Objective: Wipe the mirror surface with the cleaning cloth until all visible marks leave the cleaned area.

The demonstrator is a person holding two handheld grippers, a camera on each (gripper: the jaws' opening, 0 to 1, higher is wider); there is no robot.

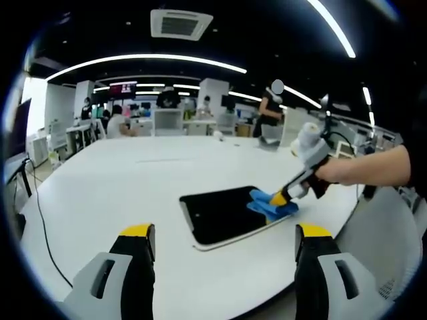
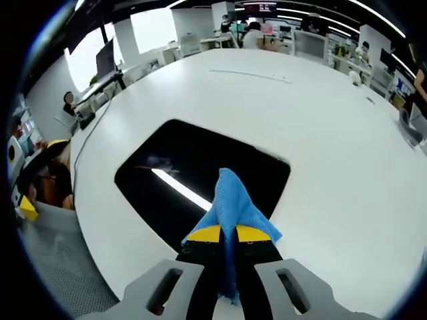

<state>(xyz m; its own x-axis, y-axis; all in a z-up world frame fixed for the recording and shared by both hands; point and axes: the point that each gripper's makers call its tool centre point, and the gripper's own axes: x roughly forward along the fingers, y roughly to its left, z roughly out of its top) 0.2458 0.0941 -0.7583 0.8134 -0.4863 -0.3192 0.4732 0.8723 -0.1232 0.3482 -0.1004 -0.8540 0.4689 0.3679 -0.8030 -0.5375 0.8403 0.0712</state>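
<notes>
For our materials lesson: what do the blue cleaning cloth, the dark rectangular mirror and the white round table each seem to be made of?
Blue cleaning cloth: soft woven or microfibre fabric, judging by its fuzzy texture and folds. Dark rectangular mirror: glossy glass-like sheet, since it reflects a ceiling light strip. White round table: smooth matte laminate or painted board, probably; no grain shows.

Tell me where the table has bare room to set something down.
Bare white table stretches beyond the mirror toward the far edge, and between the mirror and the left gripper. Crowded only at the mirror's corner, where the right gripper presses the blue cloth.
</notes>
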